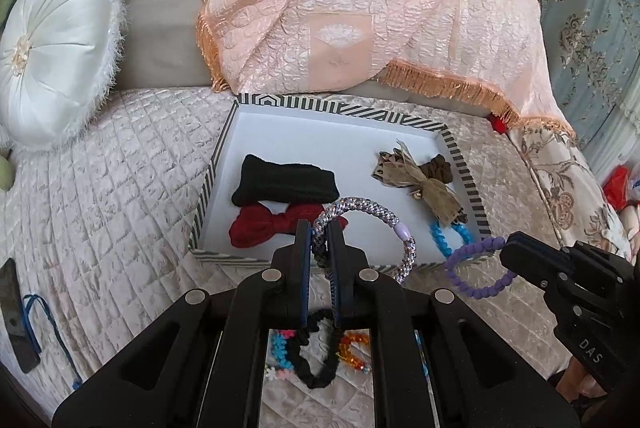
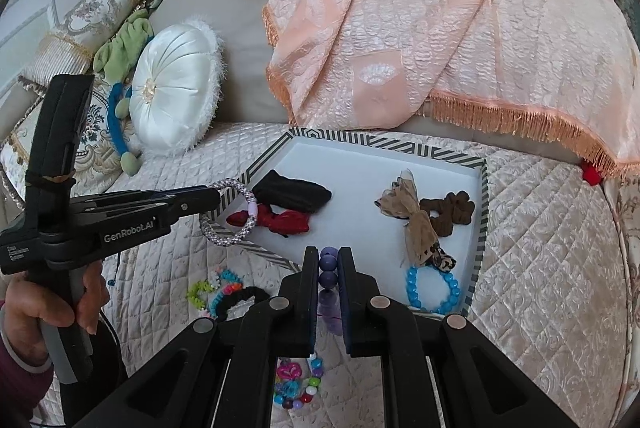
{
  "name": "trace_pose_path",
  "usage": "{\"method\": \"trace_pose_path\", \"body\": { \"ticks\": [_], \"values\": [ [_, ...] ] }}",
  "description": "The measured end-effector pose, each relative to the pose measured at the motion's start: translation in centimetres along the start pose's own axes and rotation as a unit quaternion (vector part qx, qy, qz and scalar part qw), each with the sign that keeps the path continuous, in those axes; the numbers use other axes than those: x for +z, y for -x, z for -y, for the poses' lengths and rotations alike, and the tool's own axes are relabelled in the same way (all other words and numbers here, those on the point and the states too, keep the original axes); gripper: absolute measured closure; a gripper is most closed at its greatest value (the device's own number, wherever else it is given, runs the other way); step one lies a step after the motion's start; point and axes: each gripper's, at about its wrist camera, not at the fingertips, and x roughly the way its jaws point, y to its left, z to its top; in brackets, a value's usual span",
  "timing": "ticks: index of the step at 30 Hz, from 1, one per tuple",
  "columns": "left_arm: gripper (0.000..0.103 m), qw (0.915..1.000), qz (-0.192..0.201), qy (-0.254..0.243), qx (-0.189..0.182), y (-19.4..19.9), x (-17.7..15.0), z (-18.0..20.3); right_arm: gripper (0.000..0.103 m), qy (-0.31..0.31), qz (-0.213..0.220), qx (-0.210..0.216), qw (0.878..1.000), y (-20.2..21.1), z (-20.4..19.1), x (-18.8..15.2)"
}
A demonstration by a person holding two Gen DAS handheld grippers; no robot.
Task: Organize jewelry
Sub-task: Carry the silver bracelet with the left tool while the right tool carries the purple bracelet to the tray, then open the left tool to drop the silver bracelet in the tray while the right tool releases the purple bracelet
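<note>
A striped-rim tray lies on the quilted sofa seat. In it are a black band, a red bow, a tan bow with a brown scrunchie and a blue bead bracelet. My left gripper is shut on a silver braided bracelet, held over the tray's near edge. My right gripper is shut on a purple bead bracelet near the tray's front right corner.
Loose colourful bracelets and a black scrunchie lie on the seat in front of the tray, with more beads nearer. A white round cushion, a peach fringed throw and a dark phone surround them.
</note>
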Motion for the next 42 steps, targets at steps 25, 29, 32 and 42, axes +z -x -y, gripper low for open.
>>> {"method": "trace_pose_path", "body": {
  "ticks": [25,29,32,42],
  "values": [
    [0.096,0.9995,-0.013,0.028,0.012,-5.3,5.4,-2.2,0.094,-0.014,-0.015,0.019,1.0,-5.1,0.7,2.2],
    [0.096,0.999,-0.019,0.036,0.018,-7.1,6.4,-2.6,0.094,-0.021,-0.022,0.027,0.999,-6.5,0.9,2.4],
    [0.096,0.9984,-0.026,0.043,0.026,-8.6,6.9,-3.0,0.094,-0.03,-0.026,0.032,0.999,-7.5,1.5,2.4],
    [0.096,0.9957,-0.045,0.049,0.064,-13.1,7.6,-4.8,0.094,-0.068,-0.068,0.005,0.995,-11.1,5.1,0.9]
  ]
}}
